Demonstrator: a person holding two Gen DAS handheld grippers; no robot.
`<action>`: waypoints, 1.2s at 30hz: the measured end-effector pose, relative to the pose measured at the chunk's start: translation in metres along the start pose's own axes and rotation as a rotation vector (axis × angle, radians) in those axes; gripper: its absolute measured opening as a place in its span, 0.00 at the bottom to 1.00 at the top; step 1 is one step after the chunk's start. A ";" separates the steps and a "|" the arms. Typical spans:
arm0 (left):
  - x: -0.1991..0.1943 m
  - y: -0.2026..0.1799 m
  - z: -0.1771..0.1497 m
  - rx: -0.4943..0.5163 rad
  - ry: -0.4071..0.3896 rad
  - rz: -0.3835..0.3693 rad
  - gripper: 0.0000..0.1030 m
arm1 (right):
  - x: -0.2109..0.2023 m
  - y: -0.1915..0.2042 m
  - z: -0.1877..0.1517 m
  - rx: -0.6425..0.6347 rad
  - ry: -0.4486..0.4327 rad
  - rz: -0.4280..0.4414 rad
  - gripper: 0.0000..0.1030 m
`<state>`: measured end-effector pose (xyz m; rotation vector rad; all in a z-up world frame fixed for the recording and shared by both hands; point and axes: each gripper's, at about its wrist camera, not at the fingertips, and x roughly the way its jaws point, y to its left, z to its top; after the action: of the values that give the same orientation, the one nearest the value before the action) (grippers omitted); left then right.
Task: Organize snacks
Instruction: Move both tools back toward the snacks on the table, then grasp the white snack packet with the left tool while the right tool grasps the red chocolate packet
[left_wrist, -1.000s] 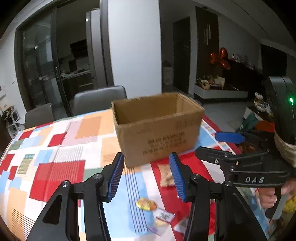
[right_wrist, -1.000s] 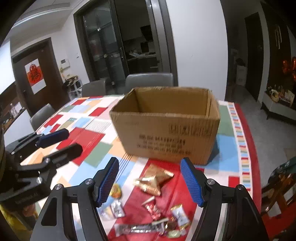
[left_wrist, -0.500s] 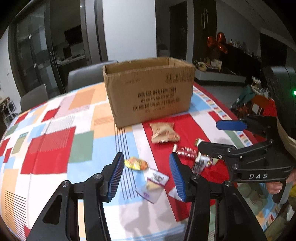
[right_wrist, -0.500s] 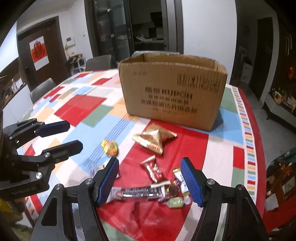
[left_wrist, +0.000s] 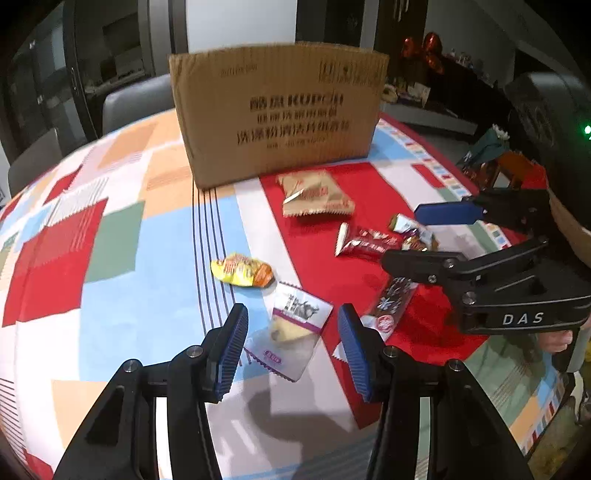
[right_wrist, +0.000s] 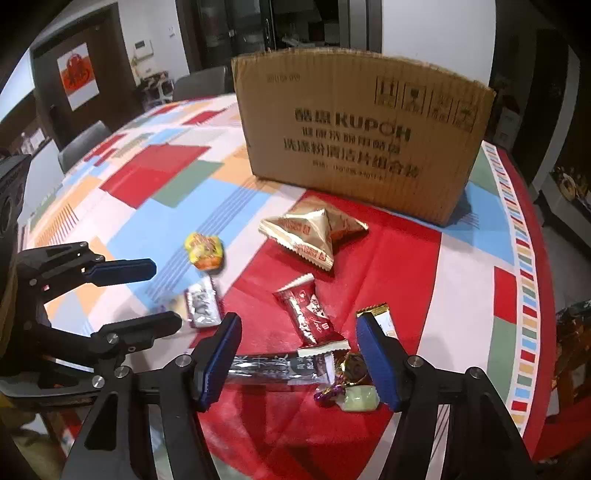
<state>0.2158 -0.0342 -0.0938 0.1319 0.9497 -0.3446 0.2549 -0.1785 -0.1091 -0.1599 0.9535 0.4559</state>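
Left wrist view: left gripper (left_wrist: 291, 341) jaws wide, holding nothing, hanging over the clear packet with the purple label (left_wrist: 291, 332), which lies flat on the tablecloth (left_wrist: 122, 288) between the fingers but not touching them as far as I can tell. Just beyond it, a yellow wrapped sweet (left_wrist: 242, 269). Right gripper (right_wrist: 304, 356) also wide and empty; in the right wrist view its fingers straddle the long dark bar (right_wrist: 273, 367) and the near end of the red wrapper (right_wrist: 308, 319), with a white-and-gold bar (right_wrist: 380, 321), a small gold sweet and a pale green candy (right_wrist: 360, 397) just beside its right finger. Gold pyramid pack (right_wrist: 314, 230) sits farther off, near the foot of the cardboard box (right_wrist: 354, 136). Box stands upright at the far side of the table, near wall facing both cameras, so the inside is hidden from here — can't tell whether anything is already in it. Progress read: early, or not started. Every snack visible is loose on the cloth, none gripped. Remaining, by my judgement: pick each piece and drop it in the box, nearest ones first. Flat film packets look awkward to pinch off the cloth; likely need an edge grab.
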 end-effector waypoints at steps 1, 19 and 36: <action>0.004 0.000 -0.001 0.003 0.012 -0.007 0.48 | 0.003 0.000 0.000 -0.002 0.006 0.003 0.62; 0.027 0.004 -0.001 -0.013 0.051 -0.014 0.34 | 0.044 0.001 0.011 -0.044 0.091 0.013 0.40; -0.011 0.009 0.012 -0.080 -0.042 -0.031 0.31 | 0.016 0.008 0.012 -0.051 0.005 0.005 0.27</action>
<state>0.2225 -0.0260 -0.0787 0.0373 0.9235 -0.3362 0.2683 -0.1626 -0.1152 -0.2051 0.9474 0.4845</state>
